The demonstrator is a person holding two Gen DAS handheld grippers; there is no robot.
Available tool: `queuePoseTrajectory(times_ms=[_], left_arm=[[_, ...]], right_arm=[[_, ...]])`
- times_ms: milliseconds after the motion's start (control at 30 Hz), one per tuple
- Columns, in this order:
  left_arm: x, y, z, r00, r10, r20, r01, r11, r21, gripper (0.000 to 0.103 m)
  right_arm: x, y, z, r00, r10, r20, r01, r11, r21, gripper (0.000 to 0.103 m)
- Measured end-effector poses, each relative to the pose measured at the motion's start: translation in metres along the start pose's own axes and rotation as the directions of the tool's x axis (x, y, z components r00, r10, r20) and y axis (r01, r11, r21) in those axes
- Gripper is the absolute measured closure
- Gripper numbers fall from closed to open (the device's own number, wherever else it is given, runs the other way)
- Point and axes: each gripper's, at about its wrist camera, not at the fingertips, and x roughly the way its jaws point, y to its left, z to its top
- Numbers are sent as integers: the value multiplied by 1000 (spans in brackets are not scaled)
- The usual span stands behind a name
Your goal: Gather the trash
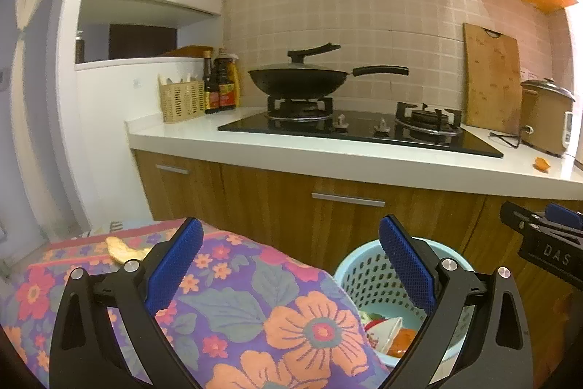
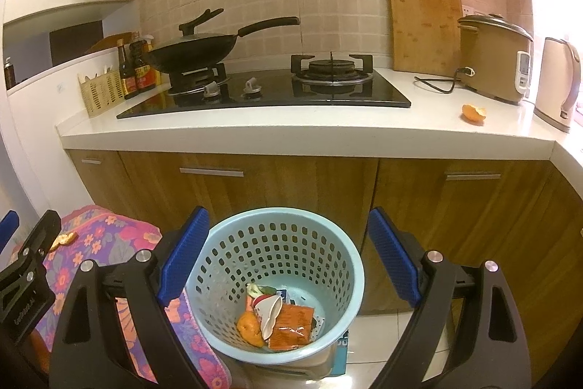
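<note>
A light blue perforated waste basket stands on the floor before the cabinets, holding an orange wrapper, a white scrap and orange peel. My right gripper is open and empty above it. My left gripper is open and empty over a floral cloth, with the basket at its right. A pale peel lies on the cloth's far left; it also shows in the right wrist view. An orange peel lies on the counter by the rice cooker, also in the left view.
The white counter holds a gas hob with a black wok, sauce bottles, a cutlery basket, a cutting board, rice cooker and kettle. Wooden cabinets stand below.
</note>
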Motion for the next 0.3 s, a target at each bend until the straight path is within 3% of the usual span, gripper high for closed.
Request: queuePoseTrajectory(times_ms=[300], left_arm=[[1, -1, -2, 1000, 11, -5, -11, 1000, -13, 7]], right_arm=[[-13, -5, 6, 1000, -8, 26, 8, 1000, -2, 19]])
